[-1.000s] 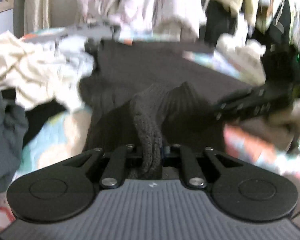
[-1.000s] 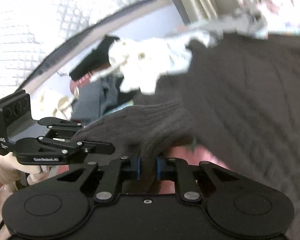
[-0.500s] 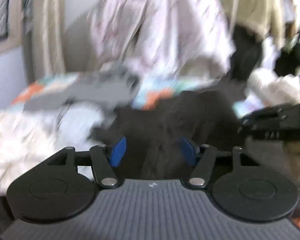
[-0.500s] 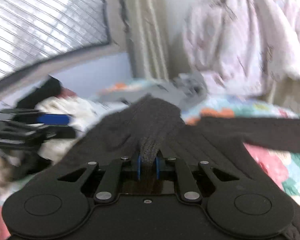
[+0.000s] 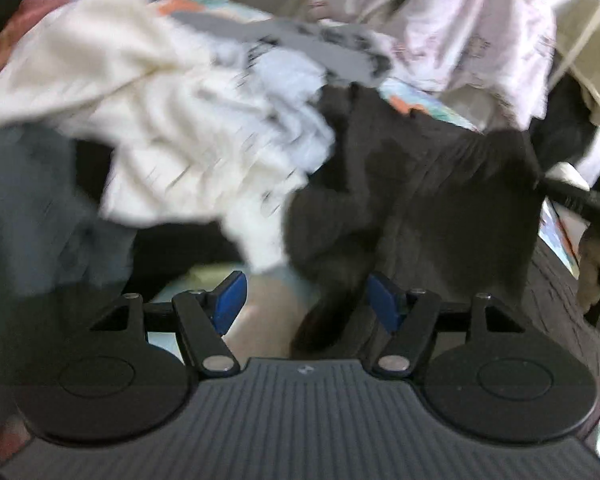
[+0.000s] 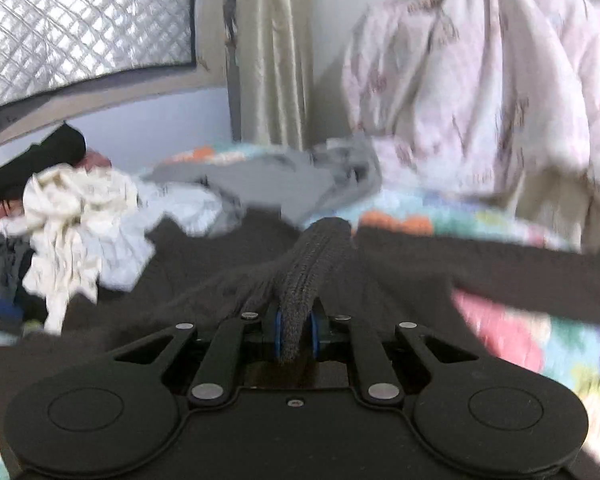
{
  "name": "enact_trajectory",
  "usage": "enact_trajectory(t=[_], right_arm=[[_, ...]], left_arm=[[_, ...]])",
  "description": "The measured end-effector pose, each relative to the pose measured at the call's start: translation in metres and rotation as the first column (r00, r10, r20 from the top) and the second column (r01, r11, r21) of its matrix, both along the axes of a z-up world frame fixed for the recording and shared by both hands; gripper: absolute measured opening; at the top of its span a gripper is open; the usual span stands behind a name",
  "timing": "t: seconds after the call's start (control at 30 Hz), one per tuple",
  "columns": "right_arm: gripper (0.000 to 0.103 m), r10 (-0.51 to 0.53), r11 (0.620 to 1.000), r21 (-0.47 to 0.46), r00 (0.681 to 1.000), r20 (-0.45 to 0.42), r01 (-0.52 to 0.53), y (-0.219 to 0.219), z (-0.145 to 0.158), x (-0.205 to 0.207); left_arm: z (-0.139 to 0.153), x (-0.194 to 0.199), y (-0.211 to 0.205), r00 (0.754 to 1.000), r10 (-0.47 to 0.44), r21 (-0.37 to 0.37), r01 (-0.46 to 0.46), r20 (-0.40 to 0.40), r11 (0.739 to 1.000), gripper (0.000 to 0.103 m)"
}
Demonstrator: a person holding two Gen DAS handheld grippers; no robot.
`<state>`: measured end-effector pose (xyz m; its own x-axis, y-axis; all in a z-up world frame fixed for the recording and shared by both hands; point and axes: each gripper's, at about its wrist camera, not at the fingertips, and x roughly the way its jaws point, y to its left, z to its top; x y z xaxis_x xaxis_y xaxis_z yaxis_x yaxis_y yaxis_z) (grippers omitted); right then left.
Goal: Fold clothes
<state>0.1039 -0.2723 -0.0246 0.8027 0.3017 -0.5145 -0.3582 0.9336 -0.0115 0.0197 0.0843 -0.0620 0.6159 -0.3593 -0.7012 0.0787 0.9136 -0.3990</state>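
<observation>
Right hand-held gripper clamped on a bunched fold of the dark knit sweater, lifted off the bed. Left hand-held gripper with jaws opening, blue pads apart; a dark flap of the sweater hanging between them, unpressed. Just left of the sweater, a crumpled white garment; behind, a grey garment. Underneath, a patterned bedspread. Beyond, a pale pink quilt, curtain and window.
</observation>
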Motion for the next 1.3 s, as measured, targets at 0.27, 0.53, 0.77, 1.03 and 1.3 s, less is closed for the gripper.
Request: enact_trajectory(t=[0.27,0.53,0.77,1.03,1.3], right_arm=[[0.014,-0.061,0.993,-0.091,0.991,0.118,0.072,-0.024,0.017,0.028],[0.015,-0.059,0.997,-0.037,0.997,0.057,0.061,-0.036,-0.006,0.063],[0.015,-0.037,0.997,0.066,0.995,0.089,0.031,-0.038,-0.002,0.066],[0.015,0.046,0.981,0.179,0.988,0.146,-0.072,-0.035,0.015,0.064],[0.015,-0.006,0.994,0.113,0.997,0.080,-0.003,-0.026,0.002,0.080]], left_arm=[[0.024,-0.013,-0.002,0.995,0.019,-0.028,-0.016,0.096,0.999,0.082],[-0.006,0.003,-0.012,0.996,0.030,-0.221,-0.011,0.082,0.975,0.082],[-0.046,0.021,-0.029,0.999,-0.027,-0.372,0.010,-0.040,0.928,0.079],[-0.026,0.016,-0.052,0.994,-0.054,-0.168,0.070,0.097,0.983,0.016],[-0.037,0.017,-0.042,1.000,-0.010,-0.217,0.005,-0.018,0.976,0.016]])
